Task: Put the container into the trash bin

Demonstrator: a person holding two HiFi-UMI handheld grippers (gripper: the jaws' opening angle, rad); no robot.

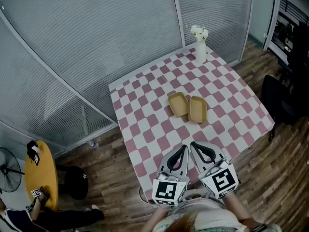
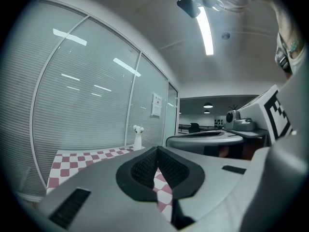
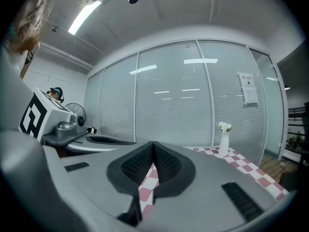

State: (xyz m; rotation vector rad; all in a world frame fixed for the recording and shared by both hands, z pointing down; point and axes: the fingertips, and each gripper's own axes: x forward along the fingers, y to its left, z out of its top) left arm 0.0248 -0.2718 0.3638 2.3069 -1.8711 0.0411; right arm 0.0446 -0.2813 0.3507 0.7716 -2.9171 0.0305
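An open tan clamshell container [image 1: 188, 107] lies empty in the middle of a table with a pink-and-white checked cloth [image 1: 145, 124]. My left gripper [image 1: 184, 148] and right gripper [image 1: 193, 145] sit side by side over the table's near edge, pointing toward the container and a short way from it. In the left gripper view the left gripper [image 2: 157, 152] is shut with nothing between the pads. The right gripper [image 3: 153, 147] looks the same in its own view. The jaws hide the container in both gripper views.
A white vase with white flowers [image 1: 200, 46] stands at the table's far corner. Glass walls with blinds run behind the table. On the floor to the left are a round yellow table [image 1: 41, 175], a dark round object [image 1: 77, 181] and a fan [image 1: 7, 166]. A black chair [image 1: 277, 100] stands at right.
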